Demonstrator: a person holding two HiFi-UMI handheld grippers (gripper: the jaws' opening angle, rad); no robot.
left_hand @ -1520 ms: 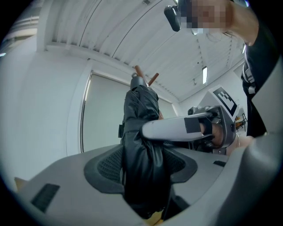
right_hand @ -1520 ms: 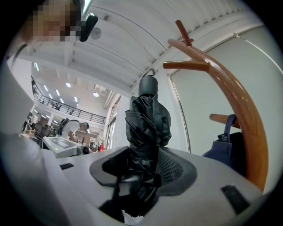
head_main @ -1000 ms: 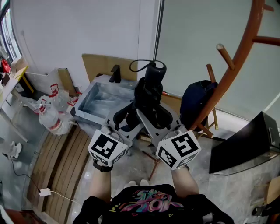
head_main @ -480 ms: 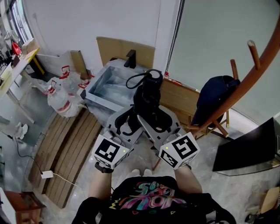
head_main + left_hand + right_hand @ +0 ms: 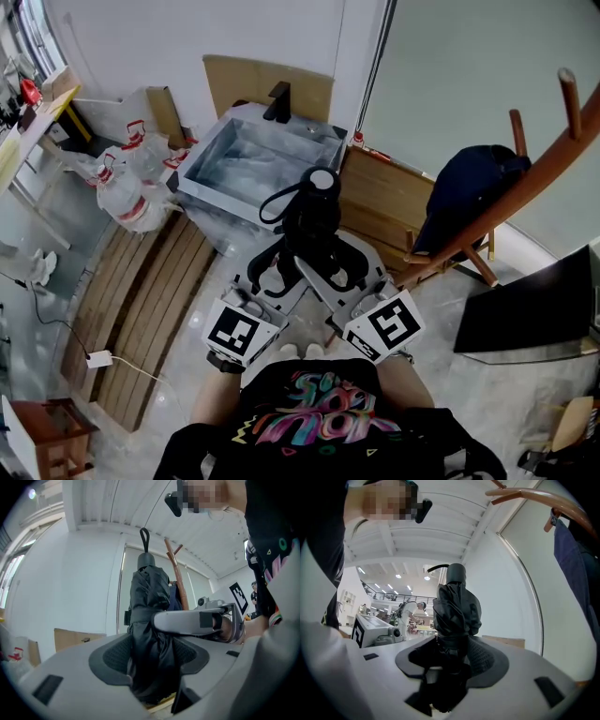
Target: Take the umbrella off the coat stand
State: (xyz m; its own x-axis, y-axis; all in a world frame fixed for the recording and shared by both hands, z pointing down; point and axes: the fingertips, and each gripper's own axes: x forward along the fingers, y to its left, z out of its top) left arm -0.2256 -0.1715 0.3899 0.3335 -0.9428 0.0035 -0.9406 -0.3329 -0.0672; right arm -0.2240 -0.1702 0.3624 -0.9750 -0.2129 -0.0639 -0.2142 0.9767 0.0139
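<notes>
So the main part looks basically done: the folded black umbrella (image 5: 314, 220) is off the coat stand (image 5: 530, 183) and clear of it. It's held upright out in front of the person over the floor, handle end and wrist loop up top. The stand leans in from the right edge of the head view with only a dark blue bag-or-jacket thing (image 5: 464, 192) hanging on it, well apart from the umbrella.

Both tools are on it. The left tool (image 5: 150, 660) has its jaws clamped around the bunched fabric of the lower part, pads pressing in from both sides. The right tool (image 5: 452, 663) is pinching the same bundle, just beside the left one — its jaws sit fairly wide only because the folded canopy is fat.

What's left, as far as I can judge, isn't much. Maybe set it down somewhere, or just finish with it in hand — the task line doesn't say where it goes. My only worry is the slick fabric sliding in the grip, so I'd keep both tools squeezed.
</notes>
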